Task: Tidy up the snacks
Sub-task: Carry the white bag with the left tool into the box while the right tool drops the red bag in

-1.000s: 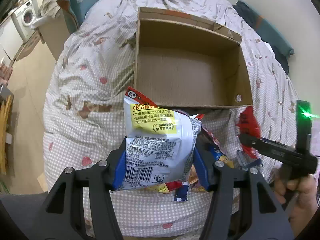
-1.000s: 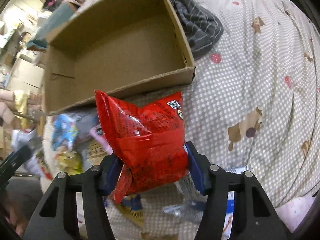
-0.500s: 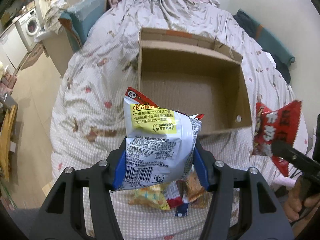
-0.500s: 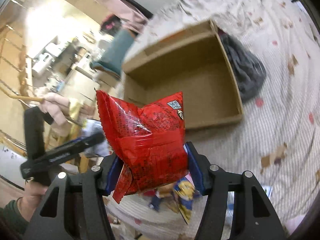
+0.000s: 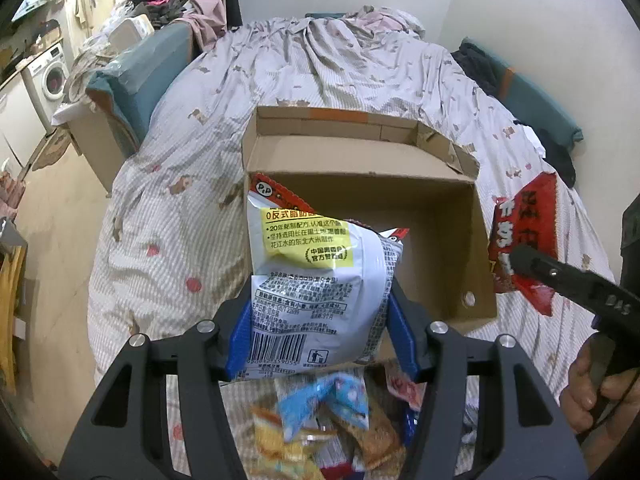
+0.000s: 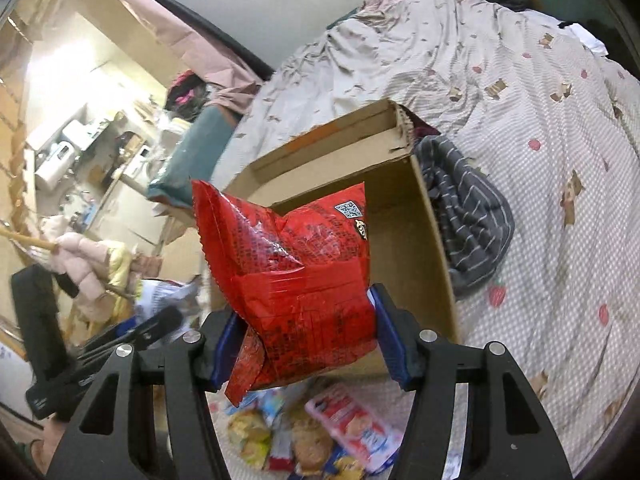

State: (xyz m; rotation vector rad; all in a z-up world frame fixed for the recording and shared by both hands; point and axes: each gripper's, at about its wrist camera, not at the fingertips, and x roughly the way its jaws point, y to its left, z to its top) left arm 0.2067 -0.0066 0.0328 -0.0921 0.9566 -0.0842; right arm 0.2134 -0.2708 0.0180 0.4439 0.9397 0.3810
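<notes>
My left gripper [image 5: 320, 332] is shut on a white snack bag [image 5: 316, 280] with a yellow label, held in the air in front of an open cardboard box [image 5: 360, 152] on the bed. My right gripper [image 6: 304, 336] is shut on a red snack bag [image 6: 292, 268], also raised before the box [image 6: 404, 208]. The red bag [image 5: 520, 232] and the right gripper show at the right of the left wrist view. A pile of loose snack packets [image 5: 332, 420] lies on the bed below both grippers, also in the right wrist view [image 6: 320, 432].
The bed has a dotted quilt [image 6: 560, 160]. A dark striped garment [image 6: 468, 216] lies against the box's right side. A teal cushion [image 5: 136, 76] and a washing machine [image 5: 48, 76] stand to the left, off the bed.
Both grippers have risen with their bags, away from the snack pile. The box now looks smaller and farther below, and the red bag has come up beside its right wall.
</notes>
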